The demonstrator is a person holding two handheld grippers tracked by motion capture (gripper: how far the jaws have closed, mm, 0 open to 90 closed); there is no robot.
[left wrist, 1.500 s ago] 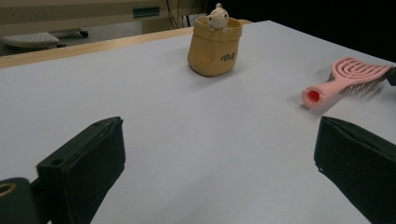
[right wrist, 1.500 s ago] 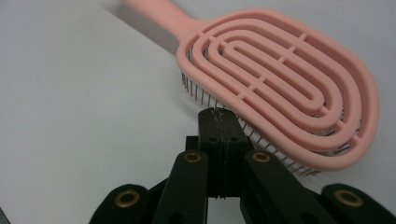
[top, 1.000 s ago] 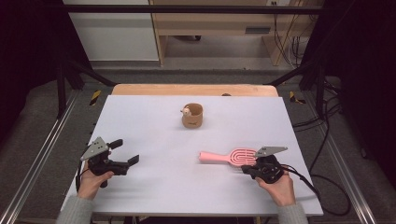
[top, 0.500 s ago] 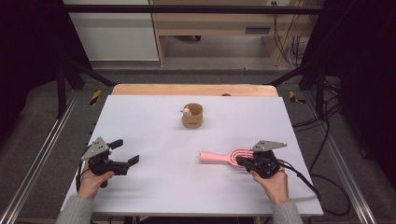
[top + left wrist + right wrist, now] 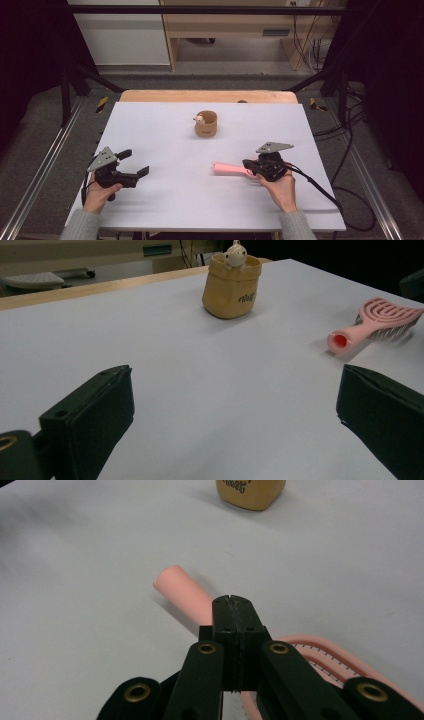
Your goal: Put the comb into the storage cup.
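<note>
Right gripper point(image 5: 233, 600) pressed together above pink brush point(image 5: 182, 592), contact unclear; left gripper point(image 5: 235, 410) spread.

1. Tan pouch-shaped holder point(image 5: 206, 125), upright, centre of the high view, slightly above the middle; dark lettering on its side in the left gripper view.
2. Small pale figurine point(image 5: 234, 252) at the holder's rim, top centre of the left gripper view.
3. White table surface point(image 5: 165, 135), spanning the middle and lower frame.
4. Wooden strip point(image 5: 150, 96) along the table's far edge.
5. Wooden furniture point(image 5: 235, 30), upper centre.
6. Cables point(image 5: 312, 50), upper right, on the floor.
</note>
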